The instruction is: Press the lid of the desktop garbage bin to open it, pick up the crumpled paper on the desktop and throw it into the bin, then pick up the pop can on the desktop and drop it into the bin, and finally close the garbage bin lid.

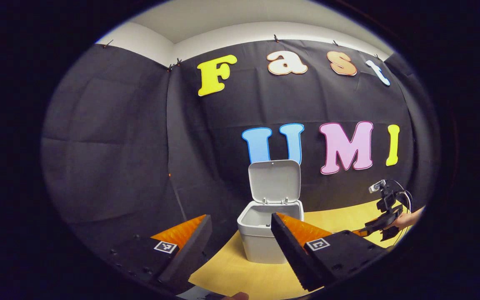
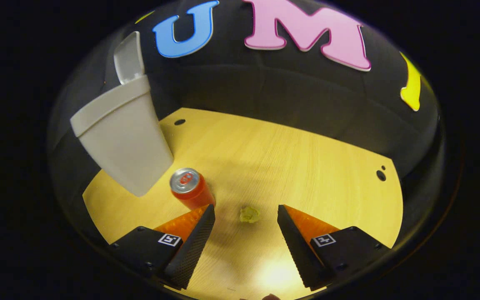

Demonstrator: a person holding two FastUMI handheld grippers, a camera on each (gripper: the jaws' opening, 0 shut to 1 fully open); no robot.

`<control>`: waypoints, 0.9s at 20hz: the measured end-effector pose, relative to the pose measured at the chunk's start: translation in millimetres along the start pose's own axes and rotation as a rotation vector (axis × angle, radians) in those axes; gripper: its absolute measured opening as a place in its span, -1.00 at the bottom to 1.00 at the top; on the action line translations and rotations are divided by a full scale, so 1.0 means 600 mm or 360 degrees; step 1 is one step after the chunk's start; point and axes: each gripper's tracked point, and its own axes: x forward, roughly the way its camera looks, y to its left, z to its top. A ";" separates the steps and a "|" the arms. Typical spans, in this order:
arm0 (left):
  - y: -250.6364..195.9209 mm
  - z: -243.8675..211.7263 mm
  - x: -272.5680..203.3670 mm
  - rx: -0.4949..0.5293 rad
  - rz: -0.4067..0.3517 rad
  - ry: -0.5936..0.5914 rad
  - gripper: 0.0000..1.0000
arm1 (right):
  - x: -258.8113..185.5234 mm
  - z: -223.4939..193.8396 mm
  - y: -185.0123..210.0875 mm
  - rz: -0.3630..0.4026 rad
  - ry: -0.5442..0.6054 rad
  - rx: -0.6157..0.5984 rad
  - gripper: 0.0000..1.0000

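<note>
Black cloth walls close off the booth behind a pale wooden tabletop (image 2: 290, 166), and we take the things on it from largest to smallest. We see the garbage bin (image 1: 265, 241) standing near the far left edge of the tabletop, its lid (image 1: 274, 181) tipped up and back, so we judge the first step, pressing the lid open, already done. From the left gripper view we can see a little way into the bin, not to its floor.

Just right of the bin and nearer to us stands the pop can (image 2: 191, 189), upright and untouched. Right of the can, apart from it, lies the crumpled paper (image 2: 249, 214), a small yellowish wad resting on the tabletop. So both throws and the closing of the lid are left.

Our right gripper (image 2: 246, 221) hangs above the paper with its fingers apart, the wad lying between them in that view but not yet held; we judge the paper pickup to be the step in hand. Our left gripper (image 1: 240, 227) faces the bin, fingers apart and holding nothing.
</note>
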 end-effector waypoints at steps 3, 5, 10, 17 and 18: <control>-0.019 -0.008 -0.021 -0.0017 0.0090 0.0084 0.92 | 0.070 -0.033 0.001 0.0039 0.0129 0.0055 0.96; -0.023 -0.026 -0.023 -0.0038 0.0161 0.0164 0.92 | 0.110 -0.050 0.002 0.0053 0.0166 0.0090 0.96; -0.039 -0.066 -0.019 -0.0167 0.0278 0.0319 0.93 | 0.128 -0.079 0.009 0.0129 0.0243 -0.0001 -0.32; -0.027 -0.052 0.024 -0.0168 0.0158 0.0223 0.93 | -0.001 0.064 0.040 0.0155 -0.0131 0.0106 -0.33; -0.024 -0.052 0.032 -0.0155 0.0125 0.0215 0.93 | -0.035 0.107 0.057 0.0183 -0.0231 0.0127 -0.33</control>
